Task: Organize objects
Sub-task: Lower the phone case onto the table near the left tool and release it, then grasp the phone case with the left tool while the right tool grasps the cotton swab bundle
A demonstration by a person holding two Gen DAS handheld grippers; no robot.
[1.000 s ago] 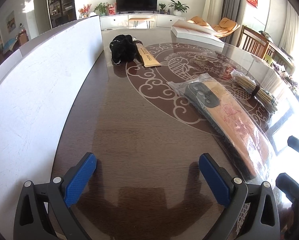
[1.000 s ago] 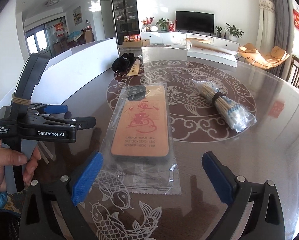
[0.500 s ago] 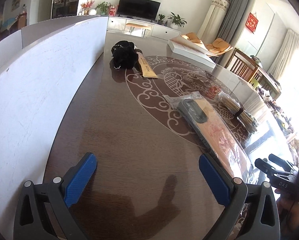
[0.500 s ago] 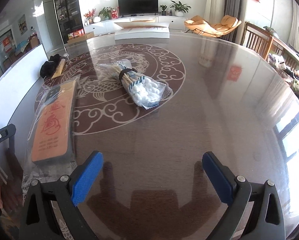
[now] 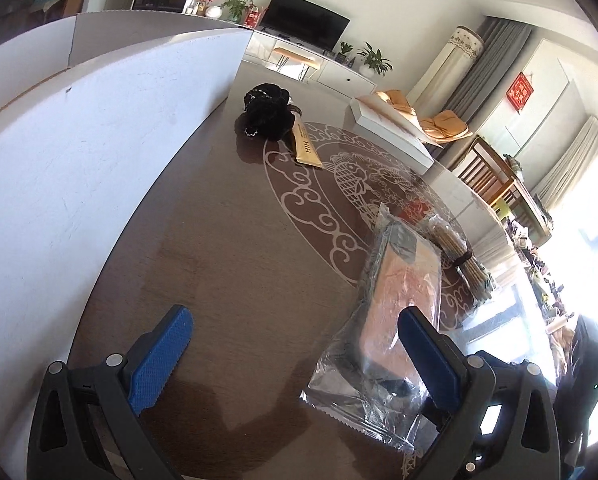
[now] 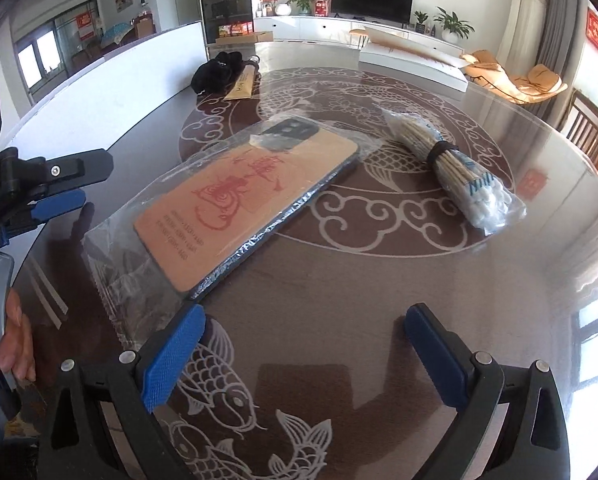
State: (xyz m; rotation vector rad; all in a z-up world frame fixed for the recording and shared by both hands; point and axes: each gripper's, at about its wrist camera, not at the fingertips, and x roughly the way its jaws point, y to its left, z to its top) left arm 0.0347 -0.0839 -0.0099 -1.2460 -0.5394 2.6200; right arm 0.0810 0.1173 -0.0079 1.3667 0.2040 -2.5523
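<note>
Left gripper (image 5: 295,350): fingers spread wide, nothing between them, above the dark table (image 5: 227,248); its right pad overlaps the near end of the bagged phone case (image 5: 395,300). Right gripper (image 6: 305,350): fingers likewise wide apart, empty. Phone case lies just beyond its left pad. Cotton swab bundle (image 6: 459,172) farther right. Black cloth (image 6: 217,70) and tan packet (image 6: 243,86) far left.

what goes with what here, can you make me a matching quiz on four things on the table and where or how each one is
Things:
1. phone case
2. cotton swabs
3. black cloth
4. gold tube

States:
a. tied with a dark band
b. bunched up by the white board
c. flat in a clear bag
d. lying against the black cloth

Pairs: 1-c, 2-a, 3-b, 4-d
</note>
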